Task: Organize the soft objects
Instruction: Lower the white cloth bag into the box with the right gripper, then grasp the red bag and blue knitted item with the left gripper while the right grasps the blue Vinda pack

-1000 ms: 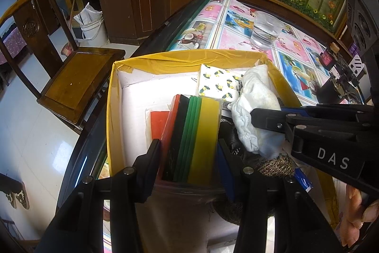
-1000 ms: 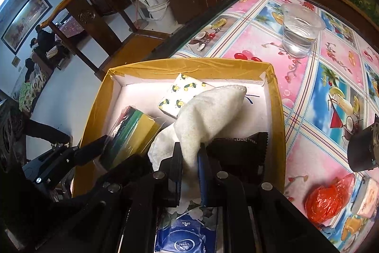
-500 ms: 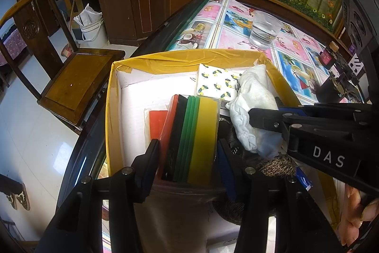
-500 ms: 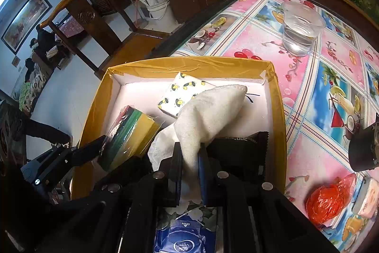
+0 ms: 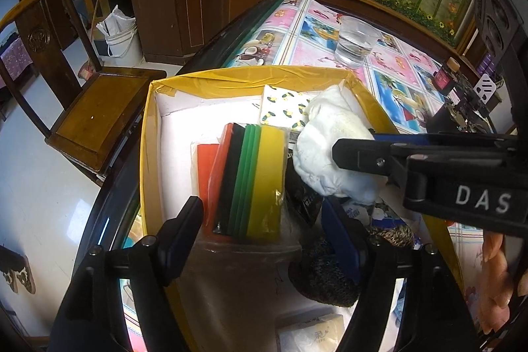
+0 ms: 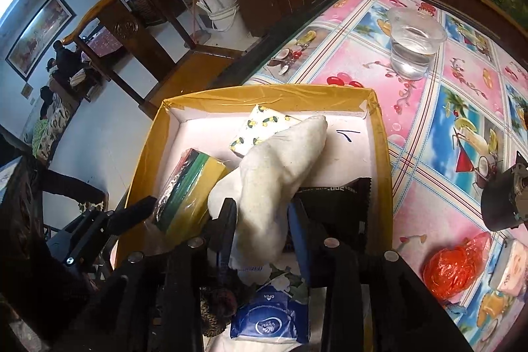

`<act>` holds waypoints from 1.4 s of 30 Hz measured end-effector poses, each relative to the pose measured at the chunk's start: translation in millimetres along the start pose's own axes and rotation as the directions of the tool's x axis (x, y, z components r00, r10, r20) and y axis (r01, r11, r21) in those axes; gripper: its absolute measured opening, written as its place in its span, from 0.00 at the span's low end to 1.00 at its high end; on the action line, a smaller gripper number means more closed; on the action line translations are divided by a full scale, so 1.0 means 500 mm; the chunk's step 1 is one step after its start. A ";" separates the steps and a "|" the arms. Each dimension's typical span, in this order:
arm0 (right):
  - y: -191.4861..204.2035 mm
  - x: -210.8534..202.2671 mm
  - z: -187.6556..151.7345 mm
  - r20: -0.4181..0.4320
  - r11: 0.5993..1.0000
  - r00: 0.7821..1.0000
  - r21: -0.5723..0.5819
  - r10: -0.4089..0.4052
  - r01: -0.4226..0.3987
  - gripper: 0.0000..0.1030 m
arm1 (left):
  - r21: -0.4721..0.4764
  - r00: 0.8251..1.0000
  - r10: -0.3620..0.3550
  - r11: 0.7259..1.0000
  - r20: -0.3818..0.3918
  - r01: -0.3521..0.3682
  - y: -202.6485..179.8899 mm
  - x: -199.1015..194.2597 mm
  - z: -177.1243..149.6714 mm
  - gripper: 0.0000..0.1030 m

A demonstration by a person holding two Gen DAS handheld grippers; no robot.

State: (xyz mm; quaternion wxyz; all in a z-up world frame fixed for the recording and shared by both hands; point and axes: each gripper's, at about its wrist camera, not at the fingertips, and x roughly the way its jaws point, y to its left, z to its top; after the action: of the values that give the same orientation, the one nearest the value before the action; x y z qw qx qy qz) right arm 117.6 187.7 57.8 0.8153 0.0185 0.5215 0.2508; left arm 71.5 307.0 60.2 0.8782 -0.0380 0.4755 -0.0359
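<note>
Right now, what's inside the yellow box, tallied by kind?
Sponge packs: 1
White cloths: 1
Lemon-print packs: 1
Black packets: 1
Total: 4

"DAS" on the right tool point(image 5: 359, 150), "OPEN" on blue tissue pack point(image 6: 269, 317)

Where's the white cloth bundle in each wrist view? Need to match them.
Left wrist: white cloth bundle right of centre, inside the yellow box, beside the stack of coloured sponges.
Right wrist: white cloth bundle centre, rising between the right tool's opening jaws.
Shared landmark: clear cup of water on the tablecloth beyond the box.
</note>
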 end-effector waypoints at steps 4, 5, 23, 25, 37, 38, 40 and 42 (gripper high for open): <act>-0.004 -0.012 -0.008 0.001 1.000 1.000 0.009 0.005 -0.005 0.35 | 0.004 1.000 -0.002 1.000 -0.002 0.002 -0.006 -0.002 -0.003 0.71; -0.006 -0.015 -0.009 0.001 1.000 1.000 0.012 0.008 -0.008 0.35 | 0.005 1.000 -0.004 1.000 -0.003 0.004 -0.007 -0.004 -0.005 0.71; -0.113 -0.160 -0.081 0.102 0.991 0.994 0.128 0.027 -0.040 0.41 | 0.002 1.000 -0.019 1.000 0.013 0.019 -0.026 -0.052 -0.029 0.76; -0.151 -0.178 -0.102 0.108 0.987 0.994 0.159 0.012 -0.029 0.41 | 0.005 1.000 -0.024 1.000 0.019 0.024 -0.030 -0.062 -0.032 0.76; -0.291 -0.167 -0.196 0.010 0.946 0.995 0.311 -0.095 0.088 0.40 | 0.057 0.996 -0.076 0.996 0.039 0.073 -0.097 -0.102 -0.045 0.76; -0.291 -0.158 -0.193 -0.001 0.946 0.995 0.310 -0.095 0.091 0.40 | 0.064 0.996 -0.082 0.995 0.038 0.079 -0.106 -0.103 -0.044 0.76; -0.287 -0.135 -0.190 -0.018 0.948 0.994 0.297 -0.110 0.110 0.40 | 0.079 0.995 -0.094 0.993 0.038 0.091 -0.122 -0.106 -0.044 0.76; -0.283 -0.118 -0.193 -0.020 0.951 0.994 0.289 -0.112 0.113 0.40 | 0.098 0.994 -0.104 0.990 0.033 0.101 -0.137 -0.106 -0.045 0.76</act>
State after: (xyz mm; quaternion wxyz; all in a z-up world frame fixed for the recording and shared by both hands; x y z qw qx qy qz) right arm 70.3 16.6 22.2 0.8158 0.1077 0.5544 0.1250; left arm 21.8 243.3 99.0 0.8848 -0.0208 0.4539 -0.1031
